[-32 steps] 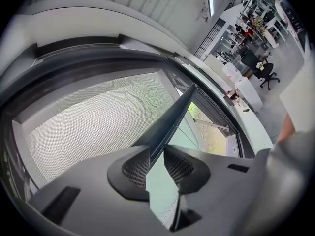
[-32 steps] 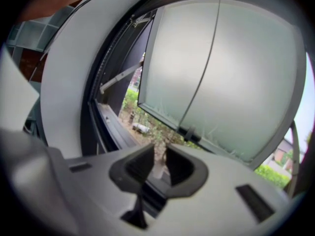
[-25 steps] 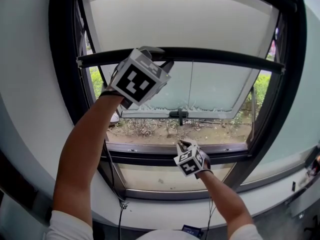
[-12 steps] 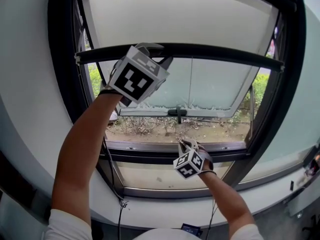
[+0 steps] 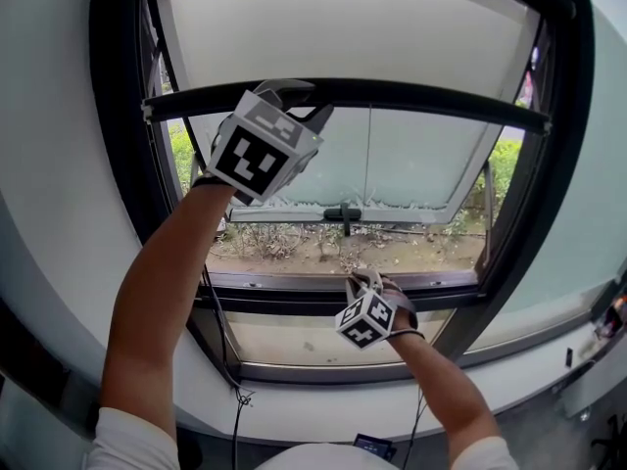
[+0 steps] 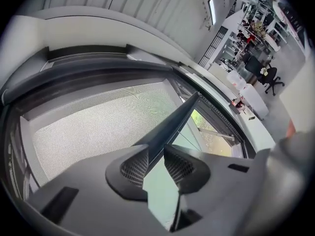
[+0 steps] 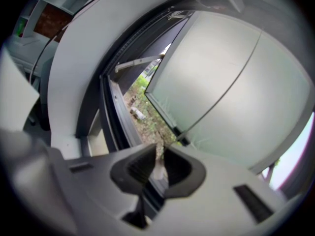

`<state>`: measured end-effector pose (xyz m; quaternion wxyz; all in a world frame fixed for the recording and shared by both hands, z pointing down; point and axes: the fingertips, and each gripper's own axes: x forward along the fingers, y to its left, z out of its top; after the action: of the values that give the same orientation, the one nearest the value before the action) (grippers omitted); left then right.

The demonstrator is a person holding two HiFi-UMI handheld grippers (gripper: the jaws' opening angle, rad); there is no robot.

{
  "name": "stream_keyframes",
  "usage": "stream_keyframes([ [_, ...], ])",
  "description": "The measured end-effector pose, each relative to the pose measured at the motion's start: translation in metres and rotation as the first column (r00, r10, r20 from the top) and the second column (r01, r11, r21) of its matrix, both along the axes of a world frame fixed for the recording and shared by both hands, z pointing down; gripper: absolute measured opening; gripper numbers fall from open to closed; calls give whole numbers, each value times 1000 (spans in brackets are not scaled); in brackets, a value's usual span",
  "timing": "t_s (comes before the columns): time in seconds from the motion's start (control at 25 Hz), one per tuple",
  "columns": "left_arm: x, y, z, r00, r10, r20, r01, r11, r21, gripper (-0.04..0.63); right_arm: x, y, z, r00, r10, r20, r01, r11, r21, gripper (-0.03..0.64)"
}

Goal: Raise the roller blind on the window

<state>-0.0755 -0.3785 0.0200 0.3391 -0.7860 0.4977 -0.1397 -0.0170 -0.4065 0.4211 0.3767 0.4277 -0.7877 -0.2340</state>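
Observation:
The pale mesh roller blind [image 5: 343, 27] covers the window's upper part, and its dark bottom bar [image 5: 441, 111] runs across the middle. My left gripper [image 5: 294, 91] is raised on an outstretched arm and is shut on that bar near its left end. In the left gripper view the bar [image 6: 177, 119] passes between the two pads of the left gripper [image 6: 156, 154], with the blind's mesh [image 6: 98, 127] to its left. My right gripper [image 5: 364, 280] is low, by the black lower frame rail. In its own view the right gripper [image 7: 158, 163] is shut on a thin pale cord [image 7: 159, 154].
Behind the blind a frosted pane [image 5: 411, 164] is swung outward, with a dark handle [image 5: 343, 213] at its lower edge. Bare ground and green plants [image 5: 294, 248] show below it. The black window frame [image 5: 118, 164] surrounds everything. A cable [image 5: 235, 399] hangs under the sill.
The blind's bottom bar has risen a little with my left gripper on it. My right gripper has shifted slightly left and lower near the frame rail.

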Motion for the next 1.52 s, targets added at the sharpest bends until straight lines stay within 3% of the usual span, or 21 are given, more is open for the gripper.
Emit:
stream_keyframes([
  [0.36,0,29,6,985,105,-136,-98,994,57,103,0,5,0,999,6,-49,-6,1000,0,58],
  [0.68,-5,40,39,979,113,-168,-112,994,16,101,0,11,-2,999,4,-51,-4,1000,7,58],
  [1.16,-21,42,93,926,141,-349,-176,982,-70,101,12,14,-38,995,38,97,-43,998,49,58],
  [1.52,-23,46,123,914,139,-380,-189,977,-97,101,7,21,-66,979,22,201,-38,996,75,58],
])
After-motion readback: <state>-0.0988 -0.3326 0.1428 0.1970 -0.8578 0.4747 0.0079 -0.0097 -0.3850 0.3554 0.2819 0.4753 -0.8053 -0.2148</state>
